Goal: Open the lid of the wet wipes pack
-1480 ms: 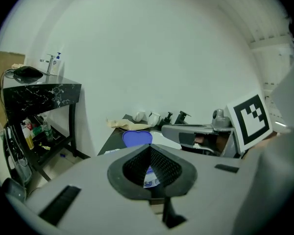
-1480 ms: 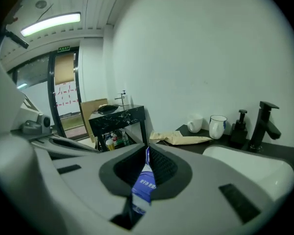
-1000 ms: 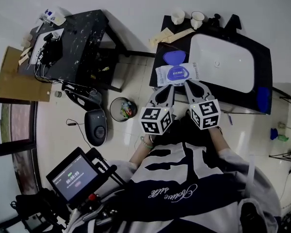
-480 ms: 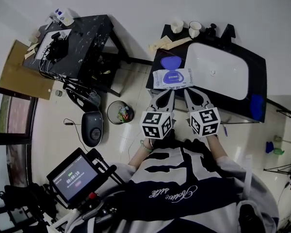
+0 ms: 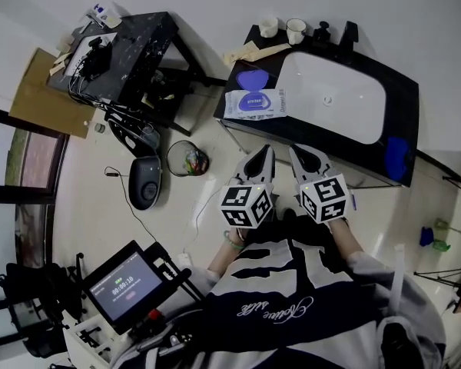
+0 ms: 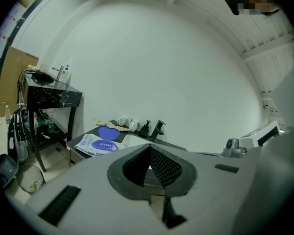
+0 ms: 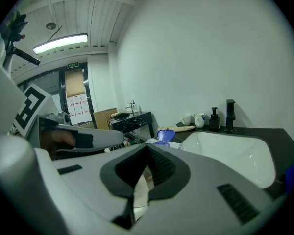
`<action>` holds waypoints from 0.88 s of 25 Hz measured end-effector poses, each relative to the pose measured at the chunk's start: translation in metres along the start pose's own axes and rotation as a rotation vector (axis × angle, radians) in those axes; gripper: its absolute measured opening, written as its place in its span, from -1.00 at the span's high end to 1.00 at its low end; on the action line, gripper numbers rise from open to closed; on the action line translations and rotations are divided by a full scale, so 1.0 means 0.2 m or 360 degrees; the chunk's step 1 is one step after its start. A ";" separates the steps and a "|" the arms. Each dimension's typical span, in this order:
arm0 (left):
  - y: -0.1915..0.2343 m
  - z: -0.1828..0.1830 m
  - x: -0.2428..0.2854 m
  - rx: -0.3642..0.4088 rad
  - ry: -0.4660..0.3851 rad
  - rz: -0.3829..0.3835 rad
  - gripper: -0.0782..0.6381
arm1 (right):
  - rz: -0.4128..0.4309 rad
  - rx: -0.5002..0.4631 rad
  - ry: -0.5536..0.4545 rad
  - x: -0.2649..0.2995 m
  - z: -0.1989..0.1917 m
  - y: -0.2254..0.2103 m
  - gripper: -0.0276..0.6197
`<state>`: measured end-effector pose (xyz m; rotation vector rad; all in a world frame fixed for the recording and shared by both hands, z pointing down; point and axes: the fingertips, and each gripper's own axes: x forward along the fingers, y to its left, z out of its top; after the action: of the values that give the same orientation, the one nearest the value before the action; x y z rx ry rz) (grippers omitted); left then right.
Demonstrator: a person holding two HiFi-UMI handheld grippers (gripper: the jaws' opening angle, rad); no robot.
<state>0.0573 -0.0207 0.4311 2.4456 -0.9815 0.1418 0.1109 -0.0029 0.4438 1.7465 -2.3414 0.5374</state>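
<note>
The wet wipes pack [image 5: 253,104] lies flat on the black counter left of the sink, white with a blue oval label. Its blue lid [image 5: 252,79] stands folded back behind it. The pack [image 6: 100,144] with its raised lid [image 6: 108,132] shows small at the left in the left gripper view, and the lid [image 7: 165,134] just above the jaws in the right gripper view. My left gripper [image 5: 262,157] and right gripper [image 5: 298,154] hang side by side over the floor, well short of the counter. Both are shut with nothing between the jaws.
A white sink basin [image 5: 331,101] fills the black counter [image 5: 400,106], with two cups [image 5: 295,31] and a soap pump [image 5: 322,31] at the back. A blue sponge [image 5: 396,157] lies at its right end. A waste bin [image 5: 187,160] stands on the floor, beside a cluttered black side table [image 5: 119,56].
Both grippers have drawn back from the pack towards the person. The pack stays on the counter with its lid open. The head view has shifted, so the counter sits farther away.
</note>
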 end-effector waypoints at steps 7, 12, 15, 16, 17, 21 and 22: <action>-0.22 -0.16 -0.21 -0.0023 0.0027 0.0082 0.79 | 0.0152 0.0051 0.0001 -0.25 -0.10 0.11 0.91; -0.17 -0.15 -0.23 -0.0005 0.0015 0.0124 0.79 | 0.0197 0.0049 -0.0021 -0.22 -0.10 0.16 0.91; -0.15 -0.14 -0.23 0.0011 -0.0009 0.0121 0.79 | 0.0202 0.0051 -0.0058 -0.23 -0.07 0.19 0.91; -0.15 -0.14 -0.24 0.0014 -0.0015 0.0117 0.79 | 0.0203 0.0049 -0.0066 -0.24 -0.06 0.20 0.91; -0.14 -0.14 -0.25 0.0018 -0.0020 0.0112 0.79 | 0.0203 0.0046 -0.0073 -0.24 -0.06 0.21 0.91; -0.10 -0.16 -0.29 0.0030 -0.0039 0.0102 0.79 | 0.0200 0.0055 -0.0094 -0.22 -0.09 0.25 0.91; -0.09 -0.16 -0.29 0.0033 -0.0044 0.0099 0.79 | 0.0200 0.0063 -0.0103 -0.21 -0.09 0.27 0.91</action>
<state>0.0288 0.0428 0.4361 2.4428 -1.0735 0.1406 0.0708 0.0540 0.4366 1.6651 -2.5148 0.5579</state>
